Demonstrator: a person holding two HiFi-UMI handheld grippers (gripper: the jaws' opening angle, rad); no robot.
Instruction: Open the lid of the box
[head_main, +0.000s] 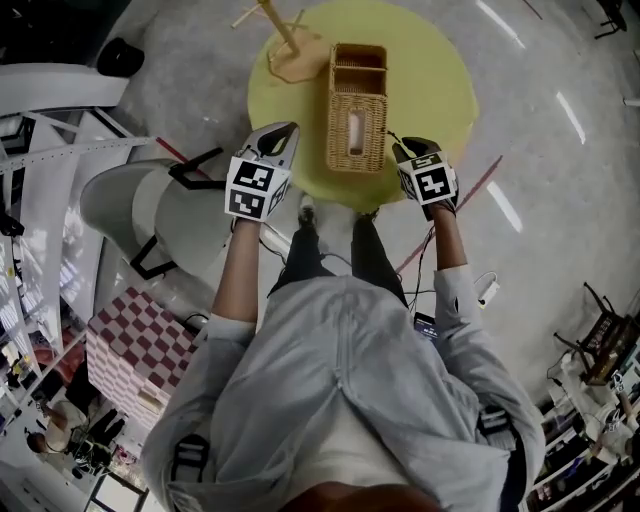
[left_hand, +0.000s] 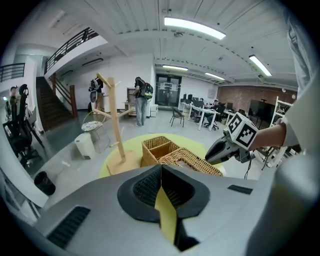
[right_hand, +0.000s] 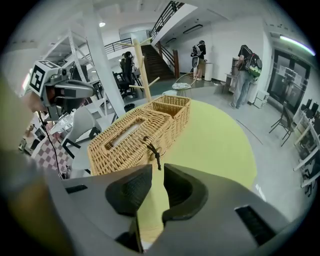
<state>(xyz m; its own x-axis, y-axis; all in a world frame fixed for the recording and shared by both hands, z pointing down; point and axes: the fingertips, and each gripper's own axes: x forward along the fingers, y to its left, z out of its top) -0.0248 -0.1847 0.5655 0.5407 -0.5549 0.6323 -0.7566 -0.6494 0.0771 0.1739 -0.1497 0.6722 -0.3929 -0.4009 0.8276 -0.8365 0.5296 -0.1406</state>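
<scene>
I'm holding my left gripper (head_main: 283, 132) pressed together and my right gripper (head_main: 404, 150) slightly spread and empty, flanking the wicker box (head_main: 356, 110) sitting upper centre on the yellow table (head_main: 430, 70).

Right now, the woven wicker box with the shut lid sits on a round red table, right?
No. The round table is yellow, not red; the head view shows it. The woven wicker box does sit on it, lid shut.

A branched wooden stand (head_main: 295, 58) was set on the round yellow-green tabletop (head_main: 435, 80); a red-and-white chequered cube (head_main: 135, 345) was seen near a grey chair (head_main: 125, 200).
</scene>
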